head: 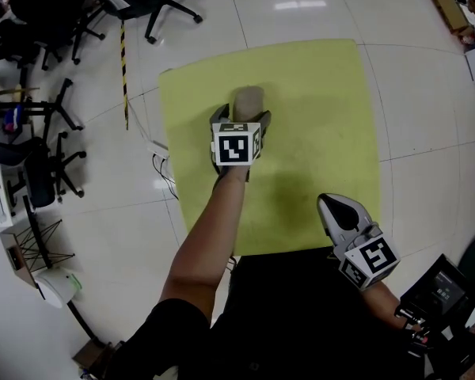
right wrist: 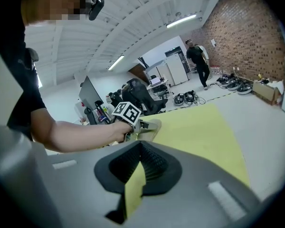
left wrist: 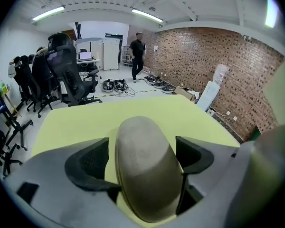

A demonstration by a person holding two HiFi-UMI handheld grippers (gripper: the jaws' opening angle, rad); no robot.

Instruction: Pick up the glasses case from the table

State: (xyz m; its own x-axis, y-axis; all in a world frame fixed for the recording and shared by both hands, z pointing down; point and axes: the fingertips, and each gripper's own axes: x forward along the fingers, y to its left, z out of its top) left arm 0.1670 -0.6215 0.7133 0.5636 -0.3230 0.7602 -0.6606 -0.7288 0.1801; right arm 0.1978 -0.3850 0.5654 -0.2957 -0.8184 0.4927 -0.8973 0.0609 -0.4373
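My left gripper (left wrist: 141, 152) straddles the glasses case (head: 248, 99). Its jaws are spread wide, one on each side, and neither pad presses the tan shell. The case lies flat on the yellow table (head: 324, 93), nearer the far edge and left of middle. My right gripper (right wrist: 140, 151) hangs by the near right corner, jaws pressed together, empty.

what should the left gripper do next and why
Probably close the left gripper on the case. Its jaws stand open with the case between them, the pads on either side not yet pressing, and the case lies on the table.
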